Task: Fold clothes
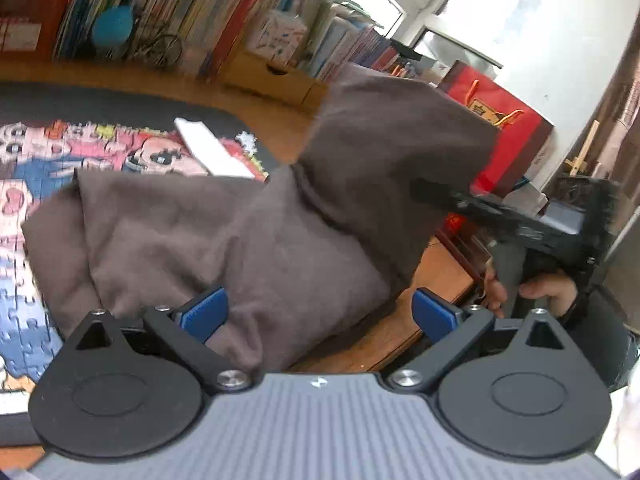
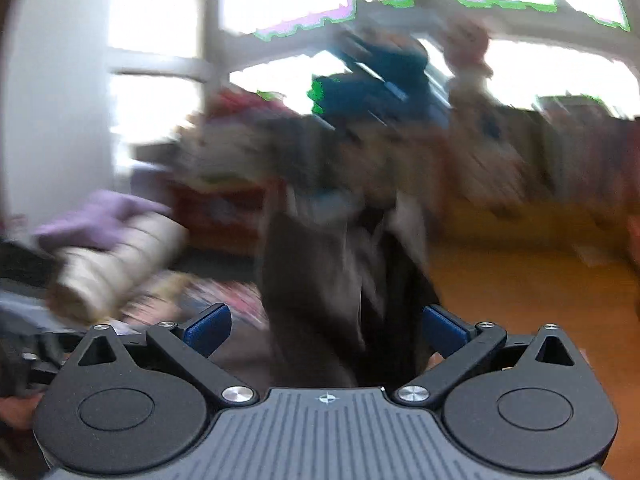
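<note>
The brown garment (image 1: 248, 232) lies bunched on the counter (image 1: 376, 332) straight ahead of your left fingers (image 1: 204, 314), its near bulge pushing in between them. One part of it stands up in a peak ahead and to the right, toward your right gripper (image 1: 520, 220), which shows in the left view with its tip against the raised cloth; whether it holds that cloth you cannot tell from there. Your left gripper (image 1: 320, 316) stands wide open, gripping nothing, though cloth touches the left blue pad.

In the right view, dark cloth (image 2: 332, 300) hangs or rises between your right fingers (image 2: 444, 328), which look spread apart, but the picture is badly blurred and contact is unclear.

As for progress: the garment is doubled over on itself in soft lumps, no flat edges or neat rectangle showing. That fits a fold partway through, with a flap being carried over, or a piece being lifted to be spread. Either way, a tidy folded shape is not there yet.

Beyond the garment lies a jigsaw puzzle (image 1: 80, 152), then books (image 1: 192, 12) and a red bag (image 1: 504, 136).
</note>
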Demonstrator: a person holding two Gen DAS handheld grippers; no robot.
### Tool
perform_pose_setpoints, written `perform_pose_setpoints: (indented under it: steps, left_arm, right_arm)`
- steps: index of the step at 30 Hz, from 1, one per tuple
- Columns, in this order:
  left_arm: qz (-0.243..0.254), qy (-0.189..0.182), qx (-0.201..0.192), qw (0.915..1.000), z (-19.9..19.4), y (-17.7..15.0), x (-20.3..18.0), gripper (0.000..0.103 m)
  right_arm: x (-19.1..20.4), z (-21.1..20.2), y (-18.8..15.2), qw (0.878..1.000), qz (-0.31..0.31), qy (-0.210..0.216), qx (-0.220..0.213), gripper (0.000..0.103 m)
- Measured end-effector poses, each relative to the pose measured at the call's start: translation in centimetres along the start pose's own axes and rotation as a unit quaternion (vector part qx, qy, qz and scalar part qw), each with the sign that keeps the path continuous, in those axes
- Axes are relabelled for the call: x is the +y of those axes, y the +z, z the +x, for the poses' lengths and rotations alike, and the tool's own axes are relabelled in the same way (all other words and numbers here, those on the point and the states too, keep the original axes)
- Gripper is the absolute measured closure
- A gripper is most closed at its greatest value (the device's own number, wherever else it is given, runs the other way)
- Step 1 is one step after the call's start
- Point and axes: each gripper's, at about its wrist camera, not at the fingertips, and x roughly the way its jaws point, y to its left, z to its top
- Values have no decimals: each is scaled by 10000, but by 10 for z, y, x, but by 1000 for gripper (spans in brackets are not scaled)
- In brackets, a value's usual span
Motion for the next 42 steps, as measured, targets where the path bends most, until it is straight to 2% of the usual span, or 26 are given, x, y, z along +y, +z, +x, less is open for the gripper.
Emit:
perform_pose_setpoints:
  steps: [1,2,3,5,6,7,9,11,13,15,16,19,22,25,26,27,29,32,35,37,38,40,42]
  left_arm:
    - [-16,-28,-27,10000,-1,0,1,4]
    - [-21,-38,-31,10000,-2,0,1,4]
    - [-23,-25,-18,10000,-2,-1,1,4]
    - [-26,-16,-1,10000,-2,-2,3,4]
    - [-23,-9,-3,10000,-1,-3,5,4]
    - [-32,-12,-12,10000,0,-3,5,3]
    - [-44,-55,-56,10000,-2,-4,7,2]
    - [-78,-105,-101,9999,-4,-6,7,2]
    - [-113,-155,-146,9997,-6,-7,8,2]
    - [-173,-178,-160,9996,-11,-8,8,2]
    - [-56,-65,-107,9999,-15,-9,6,4]
    - [189,276,-30,9994,-34,-14,1,5]
    - [169,687,-209,9973,-69,-14,1,5]
    - [91,991,-647,9929,-116,-9,0,4]
    - [93,983,-838,9916,-129,-5,-3,3]
    - [127,887,-1064,9903,-141,0,-7,3]
    - [262,363,-1512,9875,-159,13,-18,1]
    - [613,-556,-1808,9800,-153,36,-34,1]
    - [877,-1092,-1649,9763,-113,58,-39,0]
    - [740,-1185,-1287,9818,-81,67,-32,0]
    - [625,-1111,-1059,9862,-66,68,-26,0]
    - [207,-737,-484,9959,-37,64,-7,1]
    - [-116,-472,-113,9988,-26,50,13,1]
  right_arm:
    - [-8,2,-4,9997,209,-103,62,7]
    - [-17,7,-8,9983,564,-69,146,20]
    - [-27,10,-12,9951,967,-38,220,41]
    - [-40,13,-11,9873,1568,-9,245,60]
    - [-38,13,-7,9882,1516,16,197,64]
    - [-28,11,0,9931,1164,56,111,65]
    - [-5,10,12,9989,416,208,-60,65]
    - [29,15,22,9971,-401,621,-162,64]
    - [62,27,24,9878,-1017,1182,-40,62]
    - [82,43,15,9759,-1341,1689,337,57]
    - [88,51,9,9706,-1416,1869,548,58]
    - [85,71,-4,9621,-989,2304,1067,56]
    - [74,73,-6,9594,-660,2508,1108,53]
    - [64,70,1,9508,-283,2867,1139,38]
    - [61,68,2,9461,-181,3015,1166,27]
    - [60,65,3,9412,-159,3155,1199,17]
    - [67,64,7,9366,-360,3269,1210,11]
    - [73,60,7,9345,-662,3266,1255,9]
    - [77,57,5,9313,-874,3287,1299,5]
    - [77,53,5,9293,-993,3308,1309,5]
    - [74,47,5,9277,-1072,3330,1304,5]
    - [63,35,8,9246,-1218,3375,1281,5]
    - [39,17,16,9211,-1241,3486,1210,5]
